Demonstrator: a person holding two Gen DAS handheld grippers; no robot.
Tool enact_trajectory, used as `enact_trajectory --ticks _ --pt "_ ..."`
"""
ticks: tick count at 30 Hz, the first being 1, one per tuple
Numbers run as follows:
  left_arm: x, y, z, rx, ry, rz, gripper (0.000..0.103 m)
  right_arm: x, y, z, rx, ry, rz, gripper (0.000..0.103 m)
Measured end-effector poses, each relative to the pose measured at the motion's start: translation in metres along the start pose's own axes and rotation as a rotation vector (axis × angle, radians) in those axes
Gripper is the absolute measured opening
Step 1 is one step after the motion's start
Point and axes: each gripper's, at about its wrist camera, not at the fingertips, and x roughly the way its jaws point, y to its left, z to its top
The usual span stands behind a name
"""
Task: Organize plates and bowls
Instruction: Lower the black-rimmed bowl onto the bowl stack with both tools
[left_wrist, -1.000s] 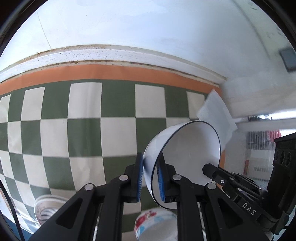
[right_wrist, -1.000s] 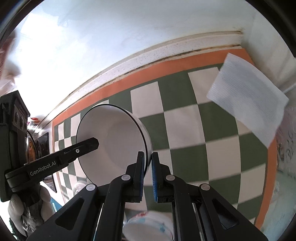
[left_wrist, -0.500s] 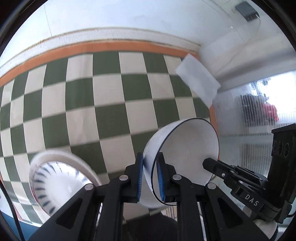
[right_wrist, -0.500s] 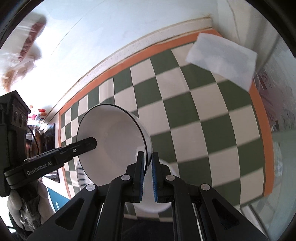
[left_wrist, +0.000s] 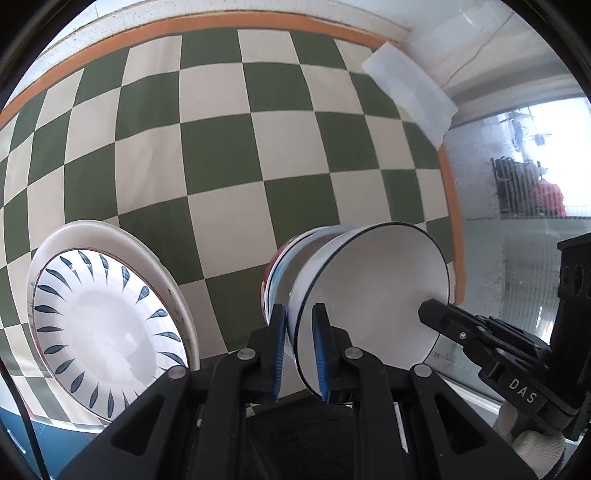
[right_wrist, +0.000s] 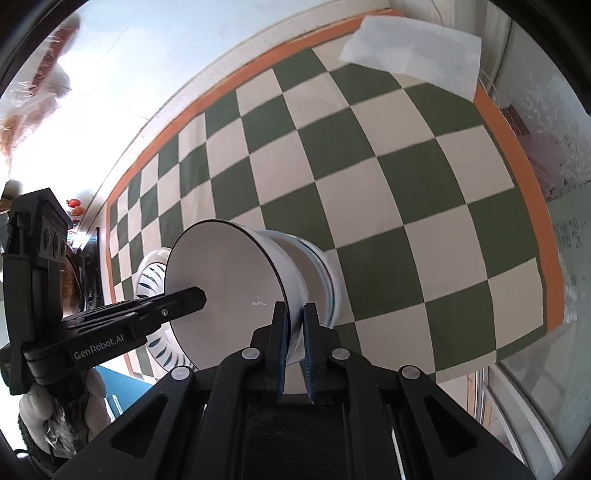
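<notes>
Both grippers hold the same white bowl (left_wrist: 369, 295), one on each side of its rim. The bowl has a thin dark line around its edge and is plain white inside.

The left gripper (left_wrist: 298, 350) is squeezed tight on the near left part of the rim. One blue pad (left_wrist: 277, 350) is outside the bowl wall and the other is inside. The right gripper (right_wrist: 294, 350) is squeezed tight on the rim on the other side, again with one blue pad (right_wrist: 281, 350) on each face of the wall. In the left wrist view the right gripper shows as a black arm reaching in from the right, with its tip over the bowl. In the right wrist view the left gripper reaches in from the left the same way.

The white bowl sits right over a second bowl (left_wrist: 286, 258), which has red and blue marks on its outside. The two look nested, but I cannot tell if they touch all the way round. In the right wrist view the second bowl (right_wrist: 321, 273) shows as a white band with blue lines past the white bowl (right_wrist: 225, 288).

To the left of the bowls lies a white plate (left_wrist: 99, 325) with dark blue leaf shapes in a ring. It sits near the bowls but apart from them.

Everything rests on a green and cream checked cloth (left_wrist: 221, 140) with an orange border. A white paper napkin (left_wrist: 410, 88) lies at the far right corner of the cloth.

A hand in a light glove (right_wrist: 59, 413) holds the left gripper.
</notes>
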Motion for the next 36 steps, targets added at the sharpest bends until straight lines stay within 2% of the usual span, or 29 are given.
enact_trajectory --ticks 16,21,36 --pt "0.02 -0.007 -0.001 0.012 0.038 0.073 0.012 0.021 -0.008 0.009 -0.001 0.054 -0.01 0.009" --pt "0.021 -0.007 0.0 0.007 0.041 0.073 0.012 0.024 -0.007 0.013 -0.008 0.068 -0.019 0.009" --pt "0.02 -0.004 0.0 -0.055 0.022 0.104 0.014 0.029 -0.009 0.016 -0.052 0.116 -0.005 0.009"
